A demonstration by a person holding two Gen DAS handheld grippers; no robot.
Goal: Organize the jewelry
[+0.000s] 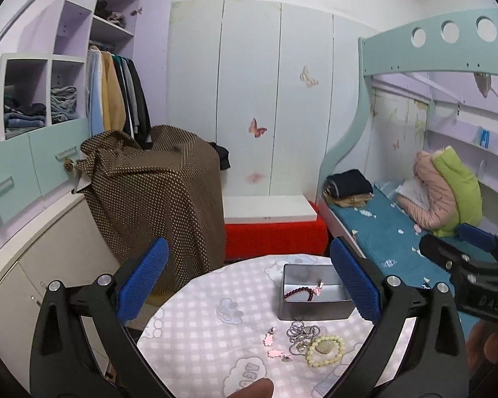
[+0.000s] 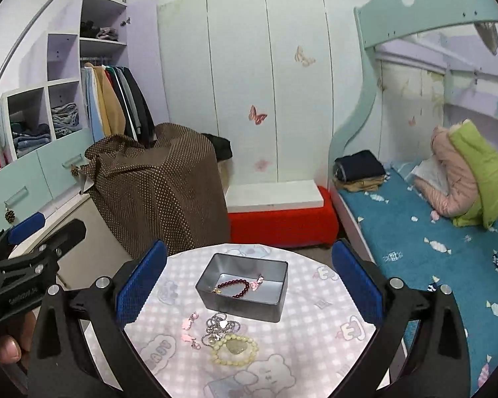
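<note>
jewelry lies by one grey tin (image 2: 269, 308): one yellow bead bracelet (image 2: 234, 348), one silver chain (image 2: 220, 326), pink earrings (image 2: 186, 323). one dark red bracelet (image 2: 234, 287) sits inside. left gripper (image 1: 249, 285) and right gripper (image 2: 249, 285) both gape wide, empty.

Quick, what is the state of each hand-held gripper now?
Left hand-held gripper: open, holding nothing.
Right hand-held gripper: open, holding nothing.

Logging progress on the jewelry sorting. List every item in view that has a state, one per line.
Left gripper: jaws open, empty, above the table.
Right gripper: jaws open, empty.
Metal tin: lidless, upright on the table.
Dark red bead bracelet: inside the tin.
Pale yellow bead bracelet: on the tablecloth, outside the tin.
Silver chain: heaped beside the yellow bracelet.
Pink charms: loose on the tablecloth.
</note>
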